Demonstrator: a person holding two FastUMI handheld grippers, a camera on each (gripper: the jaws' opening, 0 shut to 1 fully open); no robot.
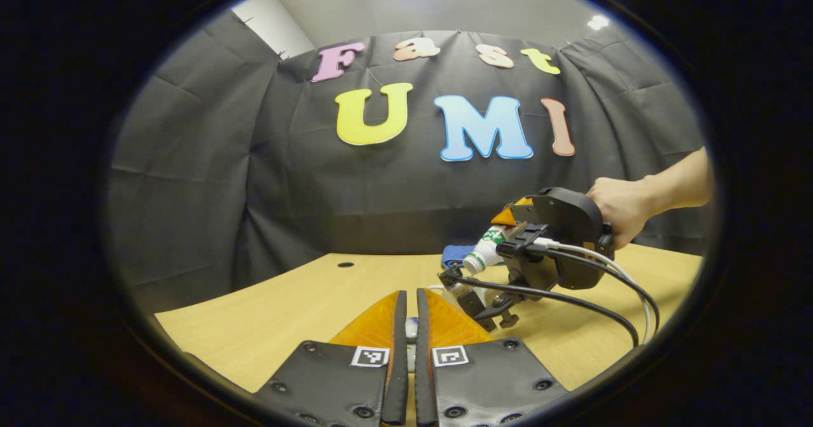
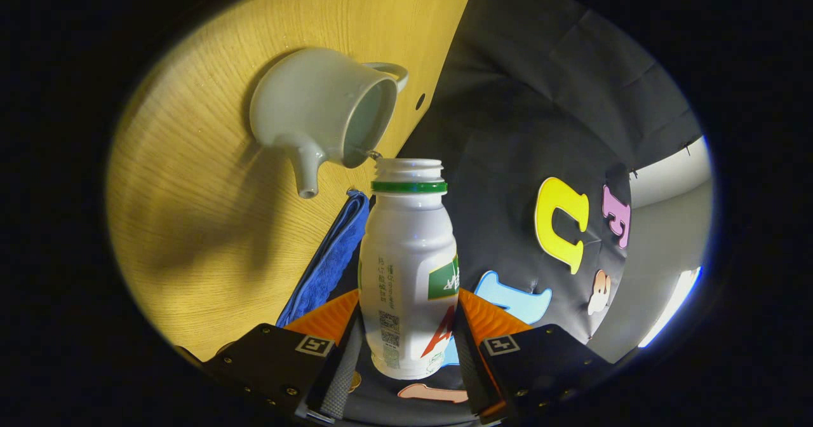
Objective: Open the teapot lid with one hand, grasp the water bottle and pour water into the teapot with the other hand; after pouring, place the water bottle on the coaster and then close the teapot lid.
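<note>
The right gripper [image 2: 406,351] clamps the water bottle [image 2: 408,268], tipped with its open mouth at the rim of the open teapot [image 2: 317,112] on the table [image 2: 190,236], beside a blue cloth [image 2: 330,262]. The left gripper [image 1: 406,325] has its fingers nearly together on something small and white, which I cannot identify

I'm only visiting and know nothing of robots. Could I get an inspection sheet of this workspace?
Surface: wooden table, bare.
Job's things: white teapot, lid off; uncapped water bottle tipped toward its opening; blue cloth coaster.
Clutter: nothing seen.
Grippers: right claw shut on the water bottle; left claw closed on a small pale thing, likely the lid knob.
Cables: cables trail from the right claw.
Surroundings: black cloth wall.
</note>
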